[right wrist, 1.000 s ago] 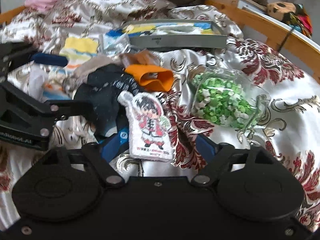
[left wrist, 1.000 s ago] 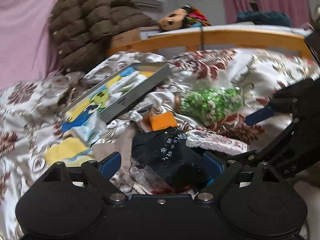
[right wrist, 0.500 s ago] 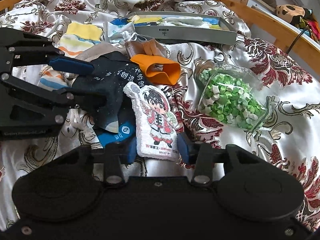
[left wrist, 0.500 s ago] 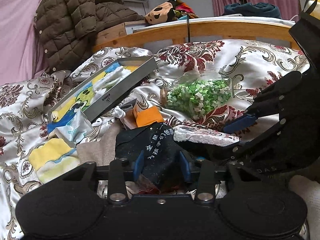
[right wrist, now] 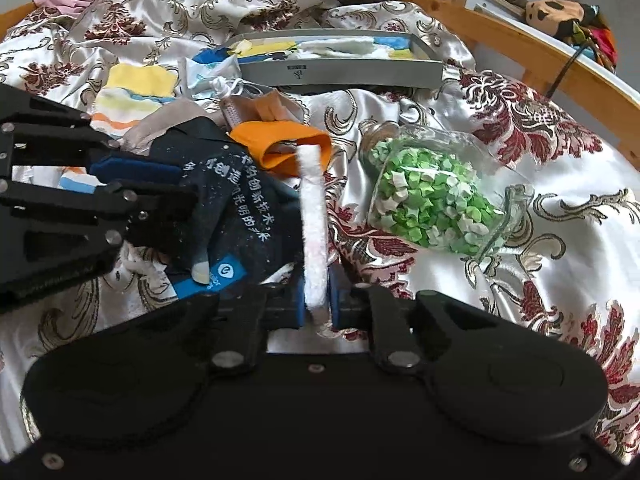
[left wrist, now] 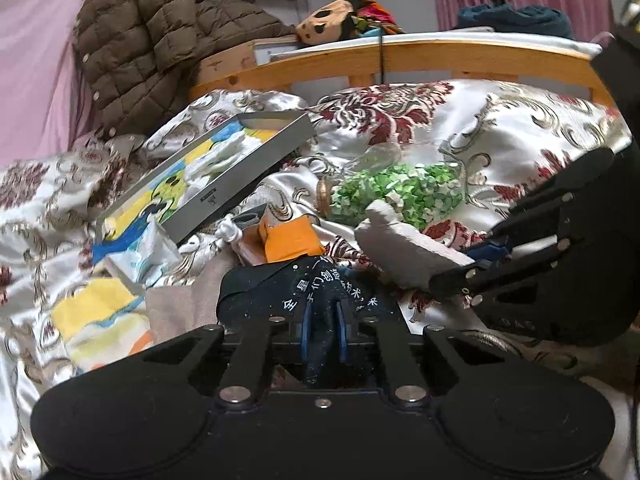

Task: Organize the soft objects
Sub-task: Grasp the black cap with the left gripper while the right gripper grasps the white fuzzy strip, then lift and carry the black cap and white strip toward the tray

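Note:
My left gripper (left wrist: 320, 330) is shut on a black cloth with white printed characters (left wrist: 316, 292); the cloth also shows in the right wrist view (right wrist: 236, 204). My right gripper (right wrist: 316, 300) is shut on a small white fuzzy towel (right wrist: 312, 216), held on edge; in the left wrist view the towel (left wrist: 404, 248) sticks out to the left of the right gripper (left wrist: 476, 264). An orange cloth (right wrist: 280, 146), a beige cloth (left wrist: 180, 304) and a yellow striped sock (right wrist: 132, 92) lie on the bed close by.
A grey box (right wrist: 344, 68) holding colourful cloths lies at the back. A glass jar of green paper stars (right wrist: 436, 196) lies on its side to the right. A brown puffer jacket (left wrist: 160, 36) hangs over the wooden bed rail (left wrist: 400, 60).
Both grippers have closed: the left on the black cloth, the right on the white towel. The towel has turned from lying flat to standing on edge and is lifted slightly.

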A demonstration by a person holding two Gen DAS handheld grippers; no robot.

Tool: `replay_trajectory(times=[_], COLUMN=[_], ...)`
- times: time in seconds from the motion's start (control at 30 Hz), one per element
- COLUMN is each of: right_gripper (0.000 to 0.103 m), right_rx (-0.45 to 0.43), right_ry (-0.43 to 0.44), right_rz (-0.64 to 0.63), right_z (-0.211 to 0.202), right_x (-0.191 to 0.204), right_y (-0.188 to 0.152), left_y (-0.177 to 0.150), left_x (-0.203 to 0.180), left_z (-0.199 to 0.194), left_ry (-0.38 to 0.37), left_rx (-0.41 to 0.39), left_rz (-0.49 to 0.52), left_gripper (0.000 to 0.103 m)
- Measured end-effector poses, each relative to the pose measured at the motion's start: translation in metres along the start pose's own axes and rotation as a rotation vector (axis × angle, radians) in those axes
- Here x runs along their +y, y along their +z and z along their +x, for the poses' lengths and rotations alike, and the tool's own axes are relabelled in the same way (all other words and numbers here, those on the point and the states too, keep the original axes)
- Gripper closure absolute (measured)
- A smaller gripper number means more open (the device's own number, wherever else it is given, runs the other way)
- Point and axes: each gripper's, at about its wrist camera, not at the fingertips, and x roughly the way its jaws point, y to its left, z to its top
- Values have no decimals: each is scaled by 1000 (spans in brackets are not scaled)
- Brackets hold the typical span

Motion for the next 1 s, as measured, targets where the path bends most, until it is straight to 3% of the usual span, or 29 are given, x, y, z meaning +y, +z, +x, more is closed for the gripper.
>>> replay_trajectory(times=[0.13,0.17,0.2,0.43,0.7,1.0], right_gripper=[98,98,98,98,98,98], right_rx=[-5,-5,-7,-28,-148,-274], right_ry=[0,1,1,7,24,45], right_rz=[3,4,4,7,34,96], right_z=[-1,-1,-1,-6,-27,-51], right_x=[0,0,0,3,-1,-19], right_y=[0,0,0,1,7,11], left_y=[2,3,4,10,21,62], left_x=[2,2,1,-4,-4,-4], left_z=[-2,-3,-4,-13,-38,-70], left_ry=[6,6,6,-4,69,149], left_rx=[-1,-4,-9,-23,-116,-196], left_rz=[-36,-42,-45,-70,-128,-144], left_gripper=[94,102,103,103,103,103])
